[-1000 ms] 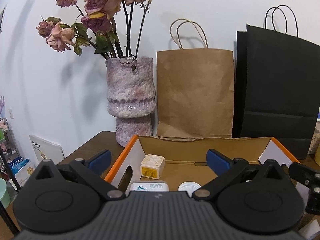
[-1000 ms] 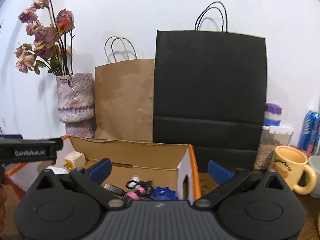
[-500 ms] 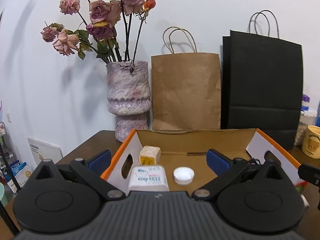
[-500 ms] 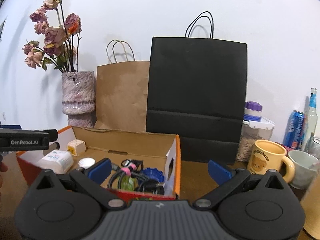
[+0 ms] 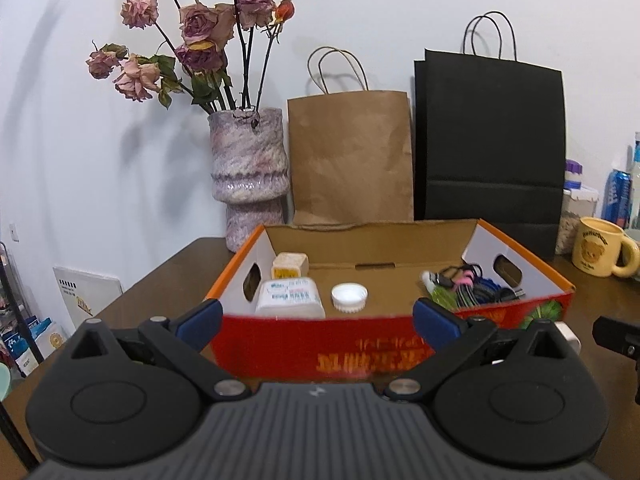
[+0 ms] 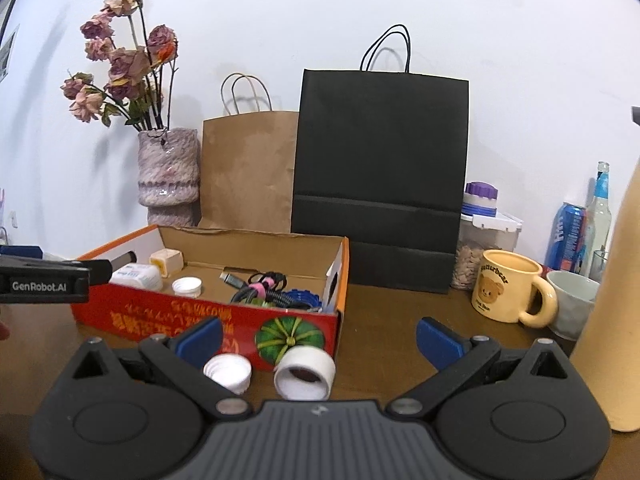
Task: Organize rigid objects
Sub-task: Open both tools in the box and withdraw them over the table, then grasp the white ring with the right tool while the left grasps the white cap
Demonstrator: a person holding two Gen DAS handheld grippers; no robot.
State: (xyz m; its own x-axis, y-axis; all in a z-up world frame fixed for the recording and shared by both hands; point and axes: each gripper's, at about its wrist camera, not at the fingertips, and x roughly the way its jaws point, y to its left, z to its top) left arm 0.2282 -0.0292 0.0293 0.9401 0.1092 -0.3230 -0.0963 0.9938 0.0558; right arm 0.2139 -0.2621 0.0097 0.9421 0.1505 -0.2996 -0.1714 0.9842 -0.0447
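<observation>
An open red and orange cardboard box [image 5: 320, 350] [image 6: 160, 316] stands on the brown table. Inside it lie a white bottle [image 5: 289, 298] [image 6: 136, 275], a cream cube [image 5: 290, 265] [image 6: 166, 259], a white cap [image 5: 349, 297] [image 6: 187, 286] and a tangle of cables [image 5: 468, 286] [image 6: 266, 292]. Two white caps [image 6: 228, 372] [image 6: 305, 372] lie on the table in front of the box, between the right gripper's fingers. My left gripper [image 5: 316, 318] is open and empty before the box's near wall. My right gripper [image 6: 318, 334] is open and empty too.
Behind the box stand a vase of dried roses [image 5: 249, 176], a brown paper bag [image 5: 350, 160] and a black paper bag [image 5: 490, 140]. At the right are a yellow bear mug [image 6: 506, 292], a grey cup [image 6: 572, 304], a can [image 6: 568, 236], a bottle [image 6: 600, 216] and a tan cylinder [image 6: 616, 300].
Both grippers have drawn back from the box toward the table's front. The box's red near wall and the two caps on the table have come into view.
</observation>
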